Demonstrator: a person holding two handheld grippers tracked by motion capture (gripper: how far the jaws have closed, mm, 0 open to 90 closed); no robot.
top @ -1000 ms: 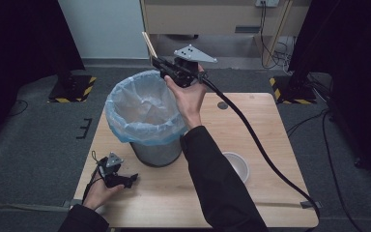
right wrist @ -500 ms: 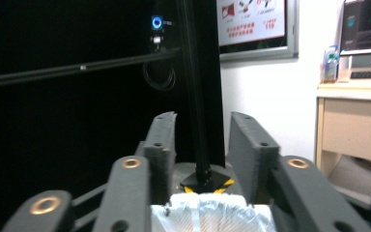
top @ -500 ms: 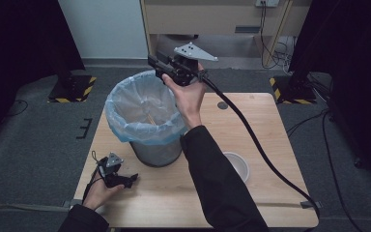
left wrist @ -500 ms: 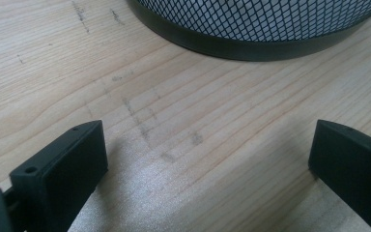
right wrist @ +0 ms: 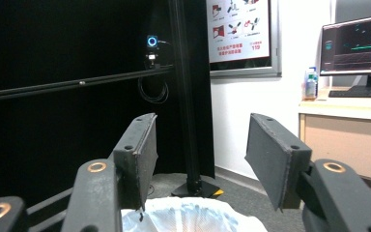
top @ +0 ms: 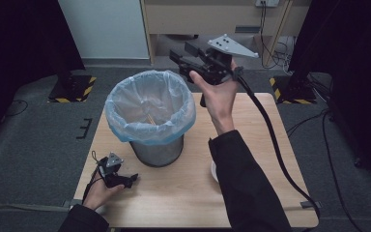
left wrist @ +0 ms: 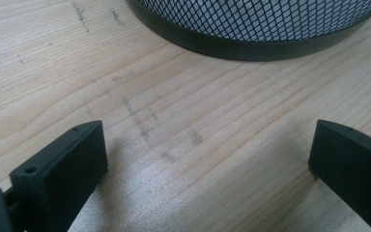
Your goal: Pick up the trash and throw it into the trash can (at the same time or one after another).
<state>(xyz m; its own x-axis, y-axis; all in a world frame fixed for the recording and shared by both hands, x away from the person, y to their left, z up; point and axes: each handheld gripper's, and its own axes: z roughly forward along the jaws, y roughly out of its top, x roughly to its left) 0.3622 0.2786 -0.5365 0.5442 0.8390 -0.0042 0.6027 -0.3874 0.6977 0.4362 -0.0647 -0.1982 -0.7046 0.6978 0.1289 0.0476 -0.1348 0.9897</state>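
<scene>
Two tools are in use over one pale wooden bench point(top: 251, 159), its grain running in long streaks with a few dark scuffs. One round bin point(top: 150, 118) of black metal mesh stands on the bench left of centre, lined with a thin, crinkled, translucent blue bag point(top: 125, 133) folded over the rim. Thin pale sticks point(top: 149, 117) lie inside at the bottom; their number cannot be told.

The right tool point(top: 181, 60), black with a grey three-cornered plate on top, is held in the air just behind and right of the bin's rim, its flat rectangular jaws spread wide and holding nothing. In the right gripper view the bag's white-blue rim point(right wrist: 193, 218) shows below the jaws. A thick black cable point(top: 270, 140) trails from it across the bench.

The left tool point(top: 128, 180) rests low on the bench near its front left corner, just before the bin's base point(left wrist: 251, 41), jaws also spread and empty.

One poster point(right wrist: 241, 31) on the far wall bears red pictograms and the number 119. One monitor point(right wrist: 355, 48) stands on a side desk.
</scene>
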